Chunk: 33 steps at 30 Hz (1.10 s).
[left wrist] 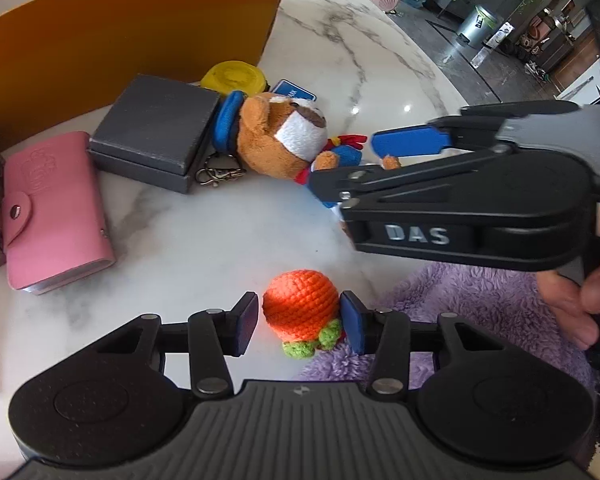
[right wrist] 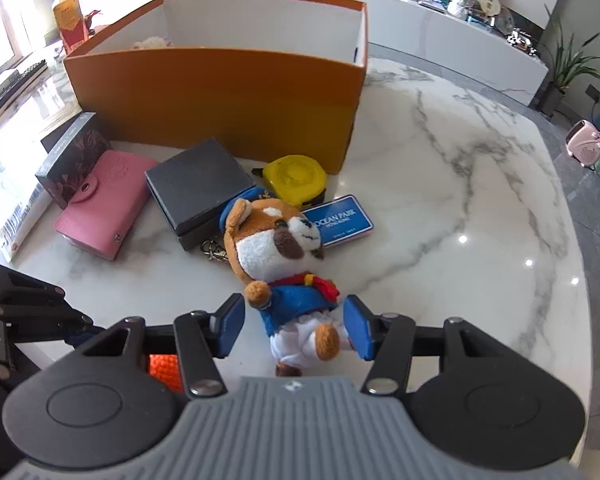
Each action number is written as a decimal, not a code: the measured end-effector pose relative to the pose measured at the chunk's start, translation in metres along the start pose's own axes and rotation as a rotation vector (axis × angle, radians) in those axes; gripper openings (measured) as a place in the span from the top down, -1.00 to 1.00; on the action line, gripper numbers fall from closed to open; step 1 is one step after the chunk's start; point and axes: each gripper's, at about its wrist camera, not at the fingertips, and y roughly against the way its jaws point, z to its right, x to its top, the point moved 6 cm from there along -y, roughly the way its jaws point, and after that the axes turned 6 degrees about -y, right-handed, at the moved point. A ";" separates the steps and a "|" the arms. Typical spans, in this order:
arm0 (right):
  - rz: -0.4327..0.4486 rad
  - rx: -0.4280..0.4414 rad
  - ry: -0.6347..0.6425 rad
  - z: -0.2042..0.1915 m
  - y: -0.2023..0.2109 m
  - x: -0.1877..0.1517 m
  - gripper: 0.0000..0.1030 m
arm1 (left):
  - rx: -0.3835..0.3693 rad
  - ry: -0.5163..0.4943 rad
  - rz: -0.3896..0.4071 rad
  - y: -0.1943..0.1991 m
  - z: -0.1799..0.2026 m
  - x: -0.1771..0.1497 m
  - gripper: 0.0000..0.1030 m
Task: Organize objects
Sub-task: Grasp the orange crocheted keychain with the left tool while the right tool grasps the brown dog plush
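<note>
An orange crocheted ball (left wrist: 300, 306) with green leaves lies on the marble table (left wrist: 204, 240), at the edge of a purple fluffy cloth (left wrist: 480, 312). My left gripper (left wrist: 298, 322) straddles it: the right pad touches the ball, the left pad stands a sliver off. A plush bear (right wrist: 276, 256) in a blue jacket lies on its back. My right gripper (right wrist: 296, 328) is open around its legs, with bare table showing beside the left pad. In the left wrist view the right gripper (left wrist: 344, 162) reaches in from the right over the bear's legs.
A tall orange box (right wrist: 220, 92) stands behind. In front of it lie a grey box (right wrist: 200, 188), a pink wallet (right wrist: 104, 204), a yellow tape measure (right wrist: 296, 178), a blue card (right wrist: 340, 220) and a dark patterned box (right wrist: 76, 152). A hand (left wrist: 572, 304) holds the right gripper.
</note>
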 end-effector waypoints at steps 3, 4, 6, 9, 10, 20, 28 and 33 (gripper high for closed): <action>-0.029 0.015 -0.025 0.002 -0.013 -0.001 -0.12 | -0.013 -0.019 -0.026 -0.009 0.006 0.000 0.03; -0.033 0.018 -0.031 0.002 -0.015 -0.001 -0.12 | -0.004 -0.029 -0.045 -0.013 0.007 -0.001 0.10; -0.041 0.035 -0.050 0.003 -0.020 -0.001 -0.12 | 0.018 -0.061 -0.043 -0.016 0.012 0.000 0.13; -0.052 0.056 -0.097 0.009 -0.026 0.000 -0.10 | 0.025 -0.061 -0.052 -0.019 0.012 0.002 0.13; -0.055 0.067 -0.115 0.011 -0.027 0.000 -0.08 | 0.029 -0.056 -0.053 -0.019 0.011 0.002 0.14; -0.042 0.087 -0.135 0.007 -0.019 -0.003 0.17 | 0.084 -0.033 -0.035 -0.003 0.003 0.000 0.15; -0.127 0.164 -0.266 -0.003 -0.003 -0.020 0.13 | 0.130 -0.020 -0.013 0.021 -0.013 -0.005 0.15; -0.111 0.128 -0.227 -0.010 -0.011 -0.016 -0.01 | 0.164 0.021 0.014 0.034 -0.030 -0.003 0.15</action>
